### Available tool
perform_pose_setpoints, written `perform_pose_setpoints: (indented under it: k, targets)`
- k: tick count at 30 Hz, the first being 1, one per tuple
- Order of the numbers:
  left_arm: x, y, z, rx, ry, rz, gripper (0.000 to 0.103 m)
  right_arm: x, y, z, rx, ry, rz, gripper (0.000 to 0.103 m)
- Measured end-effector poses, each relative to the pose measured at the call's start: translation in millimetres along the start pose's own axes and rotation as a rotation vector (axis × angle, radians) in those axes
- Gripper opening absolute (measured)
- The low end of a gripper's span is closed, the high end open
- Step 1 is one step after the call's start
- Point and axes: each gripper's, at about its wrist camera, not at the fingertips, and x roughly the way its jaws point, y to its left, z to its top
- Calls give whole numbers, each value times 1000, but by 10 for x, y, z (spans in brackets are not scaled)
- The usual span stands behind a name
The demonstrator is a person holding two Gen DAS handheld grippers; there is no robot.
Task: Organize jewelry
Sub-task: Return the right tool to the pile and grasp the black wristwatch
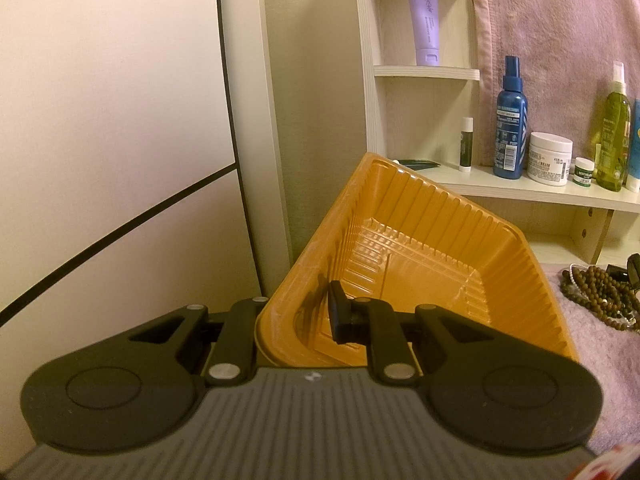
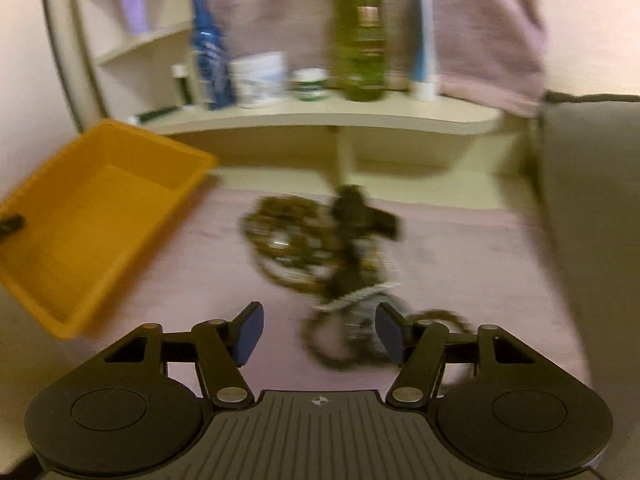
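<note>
- Jewelry (image 2: 316, 240): tangled heap of brown bead strings and a pale beaded strand, lay on pink cloth (image 2: 208, 272), right of tray, below shelf (image 2: 320, 120).
- Tray (image 1: 400, 248): orange, ribbed, empty, tilted, near wall clamped by left gripper (image 1: 296, 316), pads pinched on the rim.
- Right gripper (image 2: 318, 334): spread wide over the heap's near edge, nothing gripped; view blurred.
- Shelf: held bottles (image 1: 510, 120), a white jar (image 1: 550, 158).

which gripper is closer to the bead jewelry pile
Right. The right gripper is open just in front of the bead jewelry pile; the left gripper grips the orange tray beside it.
</note>
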Motion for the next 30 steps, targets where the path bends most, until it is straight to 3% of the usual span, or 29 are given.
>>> perform_pose_setpoints:
  k: [6, 16, 20, 30]
  targets:
    - [3, 4, -3, 2, 1, 0, 16, 123, -136, -98, -70, 14, -57, 63]
    - [15, 9, -2, 3, 3, -1, 16, 328, -125, -147, -128, 2, -62, 62]
    - [12, 15, -3, 1, 6, -2, 16, 363, -98, -156, -155, 9, -62, 45]
    - [14, 16, -1, 6, 7, -3, 16, 234, -93, -92, -159, 8, -46, 44]
